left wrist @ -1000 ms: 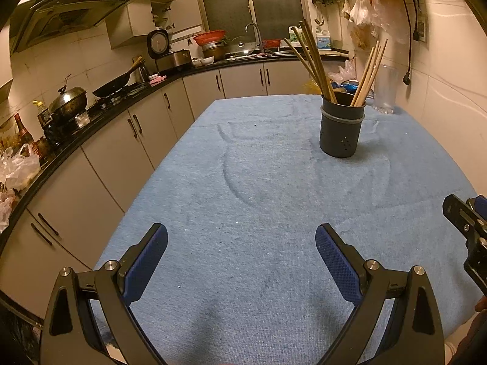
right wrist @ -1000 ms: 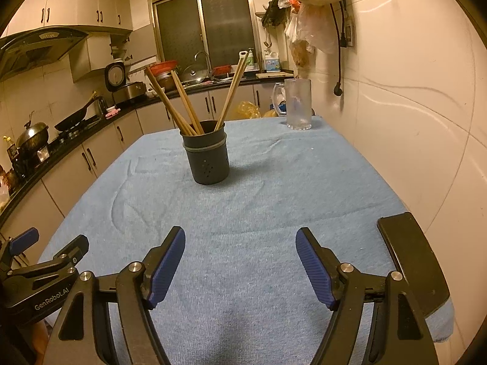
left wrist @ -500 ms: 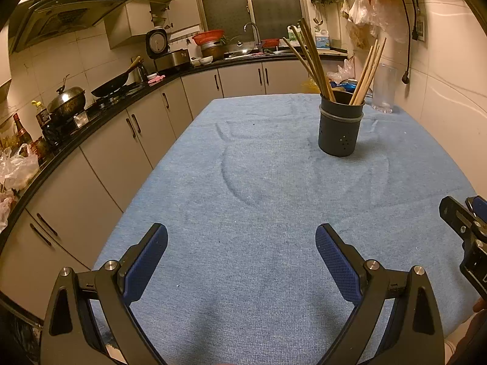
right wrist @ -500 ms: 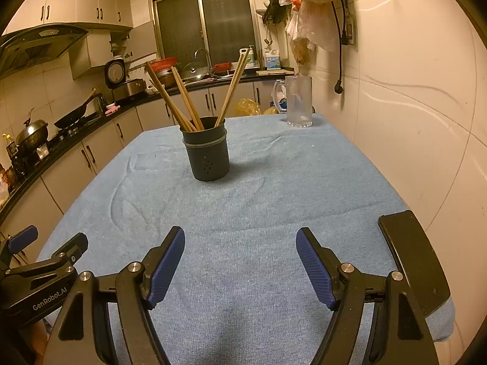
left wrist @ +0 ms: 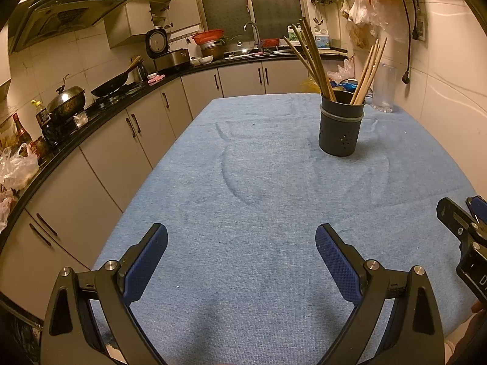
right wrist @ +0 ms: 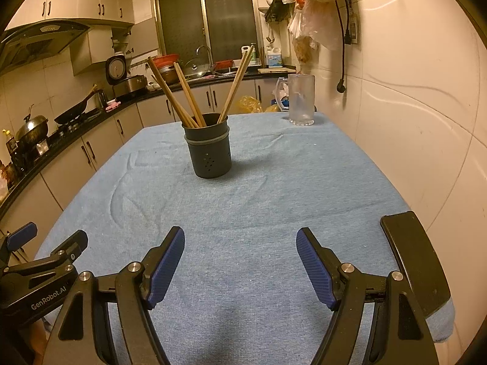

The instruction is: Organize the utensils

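Blue cloth covers your table; the holder with chopsticks stands mid-table. Your left gripper and right gripper gape empty; a careless reach could tip it.

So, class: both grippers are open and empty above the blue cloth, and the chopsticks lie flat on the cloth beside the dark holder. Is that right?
Not quite. The chopsticks do not lie flat: they stand leaning inside the dark holder, as the right wrist view shows. The rest holds: the left gripper and right gripper are open and empty above the blue cloth.
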A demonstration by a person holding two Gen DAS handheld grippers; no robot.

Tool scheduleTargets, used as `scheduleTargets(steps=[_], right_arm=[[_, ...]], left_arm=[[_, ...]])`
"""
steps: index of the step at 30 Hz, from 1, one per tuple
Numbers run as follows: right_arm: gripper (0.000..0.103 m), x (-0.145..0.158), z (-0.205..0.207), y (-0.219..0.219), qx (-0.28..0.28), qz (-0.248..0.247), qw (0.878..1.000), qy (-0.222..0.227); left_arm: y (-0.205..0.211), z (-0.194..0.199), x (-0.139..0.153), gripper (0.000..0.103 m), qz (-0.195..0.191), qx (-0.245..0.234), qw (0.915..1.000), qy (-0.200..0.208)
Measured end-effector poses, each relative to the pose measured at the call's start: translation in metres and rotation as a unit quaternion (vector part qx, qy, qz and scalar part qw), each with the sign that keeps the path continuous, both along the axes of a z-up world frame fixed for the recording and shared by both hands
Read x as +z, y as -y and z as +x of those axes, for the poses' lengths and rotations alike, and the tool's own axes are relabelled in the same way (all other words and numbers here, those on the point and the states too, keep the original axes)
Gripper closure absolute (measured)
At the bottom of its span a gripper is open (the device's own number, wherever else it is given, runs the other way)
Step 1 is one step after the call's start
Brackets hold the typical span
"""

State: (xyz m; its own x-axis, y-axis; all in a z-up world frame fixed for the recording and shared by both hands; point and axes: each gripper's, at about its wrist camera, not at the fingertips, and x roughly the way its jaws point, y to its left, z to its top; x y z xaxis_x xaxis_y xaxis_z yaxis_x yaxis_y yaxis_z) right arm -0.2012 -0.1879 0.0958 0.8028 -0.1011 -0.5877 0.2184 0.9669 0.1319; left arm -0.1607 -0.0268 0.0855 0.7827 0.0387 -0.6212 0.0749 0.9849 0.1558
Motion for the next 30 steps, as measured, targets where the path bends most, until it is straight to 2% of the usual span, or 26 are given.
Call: scheduleTargets(steps=[27,30], right_arm=[[0.023,-0.003,0.003,0.001,0.004,0.004,1.0,-0.009],[0.023,-0.007,0.015,0.014,0.001,0.028,0.999,-0.031]], left_arm=[[-0.001,0.003,-0.001,0.006,-0.001,0.008,1.0,0.002],[-0.014,0.024,-0.005,0.006,-0.025,0.007,0.9992,-0.031]])
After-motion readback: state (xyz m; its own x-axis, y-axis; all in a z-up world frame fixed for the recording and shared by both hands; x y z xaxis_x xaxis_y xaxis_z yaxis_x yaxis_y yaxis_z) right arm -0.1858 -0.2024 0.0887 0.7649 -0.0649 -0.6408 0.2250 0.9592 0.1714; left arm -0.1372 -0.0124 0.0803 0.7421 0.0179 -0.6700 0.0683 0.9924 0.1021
